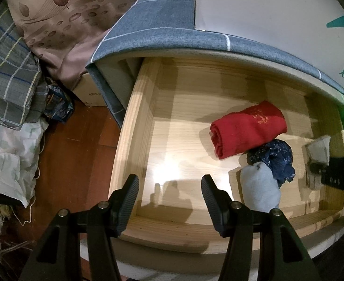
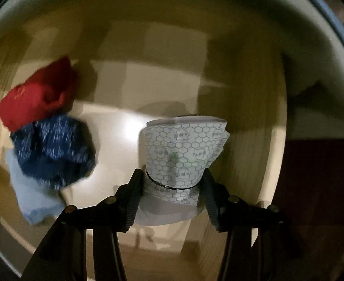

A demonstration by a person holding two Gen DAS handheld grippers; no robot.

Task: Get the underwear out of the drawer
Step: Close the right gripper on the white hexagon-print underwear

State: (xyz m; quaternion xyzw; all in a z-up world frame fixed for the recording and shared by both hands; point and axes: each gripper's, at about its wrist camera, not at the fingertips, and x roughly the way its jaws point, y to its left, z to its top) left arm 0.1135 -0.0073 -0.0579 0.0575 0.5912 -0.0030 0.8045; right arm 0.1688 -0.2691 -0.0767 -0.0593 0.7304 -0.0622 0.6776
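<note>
a wooden drawer [image 1: 195, 236] is seen pulled open from under a blue-grey checked bed cover [image 1: 162, 25] in the left wrist view, with a reddish wood floor [image 1: 78, 164], a brown leaf-print quilt [image 1: 61, 18], a plaid cloth [image 1: 8, 75] and a white box [image 1: 277, 9] around it; none of that room is shown in the right wrist view, where only the drawer's inside [image 2: 172, 58] fills the picture. in the drawer's right half a rolled red garment [image 1: 246, 131] is laid, touched at its near end by a dark blue speckled bundle [image 1: 275, 159], with a pale blue piece [image 1: 260, 187] just below that. the same three are blurred at the left of the right wrist view. the left gripper [image 1: 169, 199] is held wide apart over the bare drawer floor, nothing between its fingers. the right gripper [image 2: 172, 187] is closed against a folded white piece with a grey hexagon print [image 2: 183, 154], gripped on both sides and banded by a thin black loop. in the left wrist view this piece [image 1: 319, 149] is only glimpsed at the right edge, partly hidden by a black body. whether it is clear of the drawer floor cannot be told.
</note>
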